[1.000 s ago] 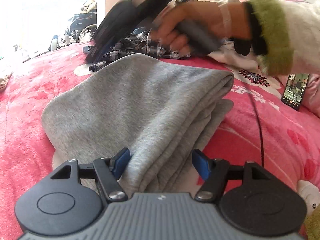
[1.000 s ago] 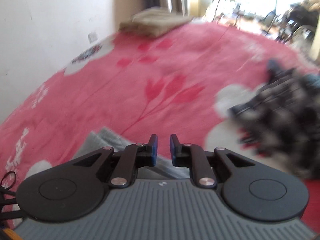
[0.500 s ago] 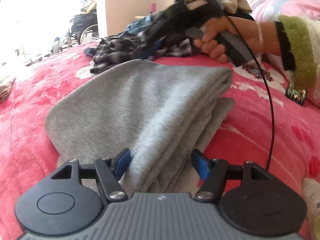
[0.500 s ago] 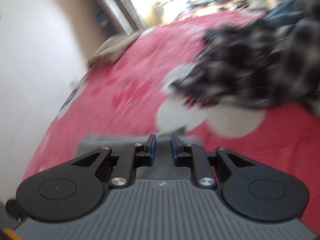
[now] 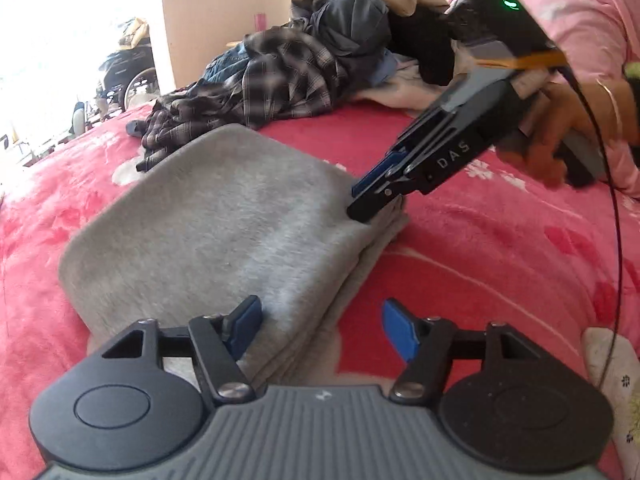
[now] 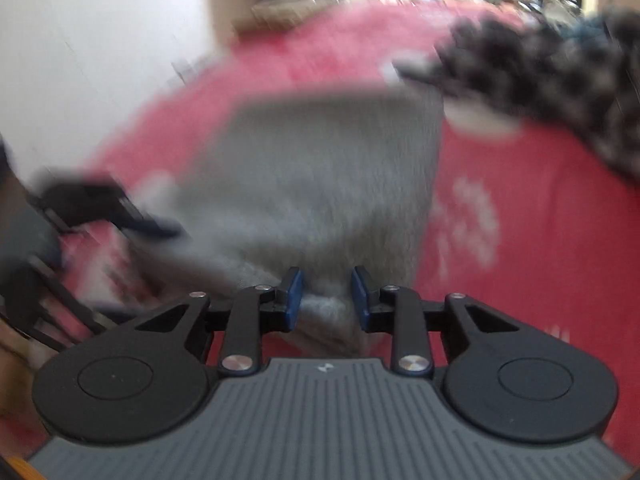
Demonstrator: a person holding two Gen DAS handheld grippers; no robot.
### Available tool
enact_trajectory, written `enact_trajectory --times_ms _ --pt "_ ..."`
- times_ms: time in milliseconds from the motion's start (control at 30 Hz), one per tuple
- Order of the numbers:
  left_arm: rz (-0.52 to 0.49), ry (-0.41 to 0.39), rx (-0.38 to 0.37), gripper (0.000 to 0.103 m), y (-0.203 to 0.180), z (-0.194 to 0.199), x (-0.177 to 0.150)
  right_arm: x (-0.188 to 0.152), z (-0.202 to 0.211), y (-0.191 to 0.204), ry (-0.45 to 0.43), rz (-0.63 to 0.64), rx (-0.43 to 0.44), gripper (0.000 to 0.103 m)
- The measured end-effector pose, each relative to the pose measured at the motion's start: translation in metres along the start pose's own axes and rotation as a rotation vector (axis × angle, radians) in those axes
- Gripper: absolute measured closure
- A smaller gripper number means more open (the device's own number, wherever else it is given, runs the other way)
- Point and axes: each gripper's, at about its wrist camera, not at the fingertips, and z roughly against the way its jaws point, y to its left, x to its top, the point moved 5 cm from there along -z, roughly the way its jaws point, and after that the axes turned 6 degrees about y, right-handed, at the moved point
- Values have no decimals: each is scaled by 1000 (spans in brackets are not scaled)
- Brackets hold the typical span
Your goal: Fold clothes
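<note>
Grey garment (image 5: 224, 220) lies folded on bed (image 5: 480, 248); my left tongs (image 5: 320, 326) and right tongs (image 6: 325, 296) gape, unfolded heap (image 5: 304, 60) remaining.

The left gripper (image 5: 320, 326) sits low, jaws wide apart. The right gripper (image 6: 325, 294) angles downward — jaws partly parted, gripped by a hand (image 5: 560, 136).

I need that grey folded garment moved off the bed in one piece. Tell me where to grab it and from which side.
Grip the folded grey garment at its stacked layered edge, coming in from the open side over the red blanket. The layers lie exposed there, so one pinch likely catches them all; the opposite edge is a rounded fold.
</note>
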Motion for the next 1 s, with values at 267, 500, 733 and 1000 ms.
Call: enact_trajectory --times_ms 267,500,733,1000 --pt "48 13 8 37 7 10 3 1 31 21 -50 -26 -4 74" --pt "129 32 -1 38 18 18 9 -13 7 22 7 -155 -61 61" --pt "223 47 -11 38 30 25 14 -10 4 33 23 -136 -69 44" --pt "241 39 -10 37 34 31 21 -8 5 35 27 -149 -70 41"
